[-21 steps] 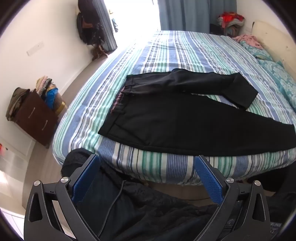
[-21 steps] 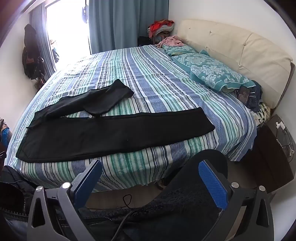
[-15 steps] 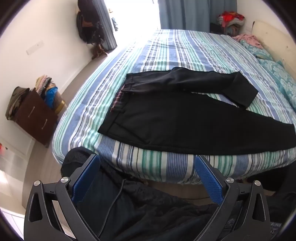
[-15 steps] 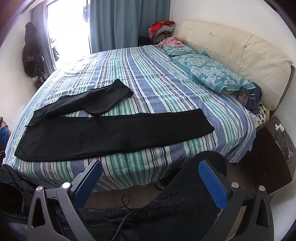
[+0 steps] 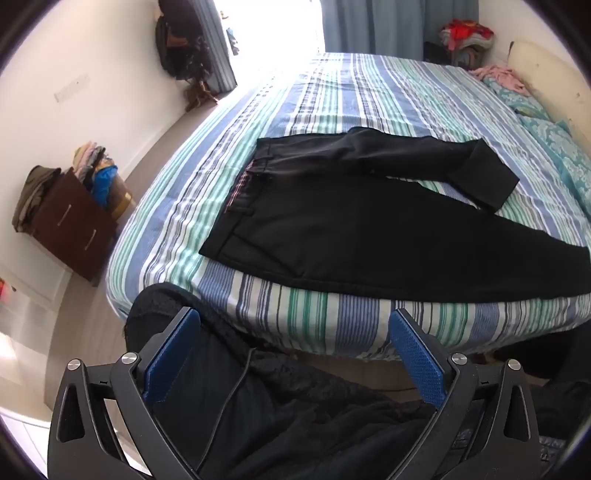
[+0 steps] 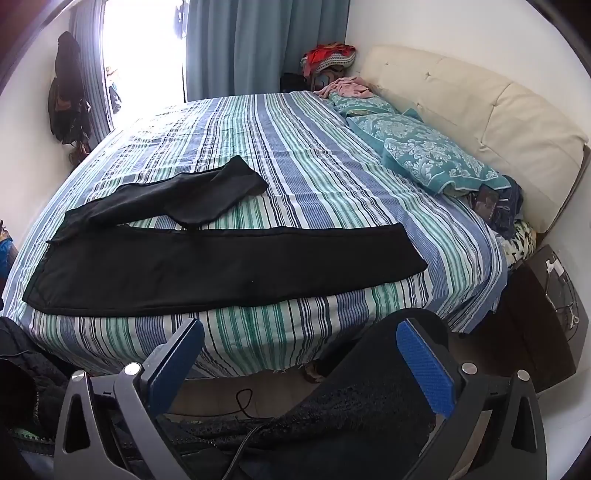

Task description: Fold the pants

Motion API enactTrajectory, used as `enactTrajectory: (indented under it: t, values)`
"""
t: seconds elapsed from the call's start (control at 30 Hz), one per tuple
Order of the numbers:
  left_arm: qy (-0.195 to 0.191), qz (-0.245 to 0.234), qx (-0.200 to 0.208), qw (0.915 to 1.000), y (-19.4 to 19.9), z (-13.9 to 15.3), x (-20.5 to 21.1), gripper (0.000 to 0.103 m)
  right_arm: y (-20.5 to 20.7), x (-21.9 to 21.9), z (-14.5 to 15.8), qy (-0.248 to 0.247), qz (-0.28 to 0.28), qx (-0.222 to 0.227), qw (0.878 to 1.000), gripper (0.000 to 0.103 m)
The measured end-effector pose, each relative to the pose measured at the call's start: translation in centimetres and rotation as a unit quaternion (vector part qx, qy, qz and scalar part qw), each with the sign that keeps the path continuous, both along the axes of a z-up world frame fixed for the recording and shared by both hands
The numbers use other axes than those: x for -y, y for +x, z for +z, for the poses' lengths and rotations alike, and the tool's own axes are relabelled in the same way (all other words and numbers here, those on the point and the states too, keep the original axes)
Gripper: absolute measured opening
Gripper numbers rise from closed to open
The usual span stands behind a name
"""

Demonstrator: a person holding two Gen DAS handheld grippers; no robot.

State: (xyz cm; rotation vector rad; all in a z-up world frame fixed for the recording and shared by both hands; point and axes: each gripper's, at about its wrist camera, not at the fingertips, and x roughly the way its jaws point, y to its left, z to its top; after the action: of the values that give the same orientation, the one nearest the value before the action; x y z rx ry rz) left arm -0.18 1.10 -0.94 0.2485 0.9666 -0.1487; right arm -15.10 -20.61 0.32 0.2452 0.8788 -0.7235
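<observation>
We note a striped bed point(image 6: 314, 155), cream headboard point(image 6: 480, 122), teal pillows point(image 6: 424, 155) — blue curtains point(image 6: 258, 48) beside a glaring window point(image 6: 144, 55), white walls, brown dresser point(image 5: 70, 225).

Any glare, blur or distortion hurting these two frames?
Left wrist view: window blown out white, bed edges bowed by fisheye, pants sharp but detail-less black. Right wrist view: same blown window, dark vignette at corners, no motion blur.

One pair of black pants point(image 5: 369, 229) lies on one striped bed point(image 6: 314, 155), with two patterned teal pillows point(image 6: 436, 155), one brown dresser point(image 5: 70, 225) and two open-jawed grippers.
</observation>
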Motion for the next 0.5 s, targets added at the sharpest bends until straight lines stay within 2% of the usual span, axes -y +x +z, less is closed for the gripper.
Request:
enactTrajectory:
  t: [0.5]
  values:
    - [0.008,-0.005,0.001,1.0,-0.27,0.11,0.41,0.102,0.36,-0.42,-0.21,-0.011,0.008,-0.014,1.0,0.103]
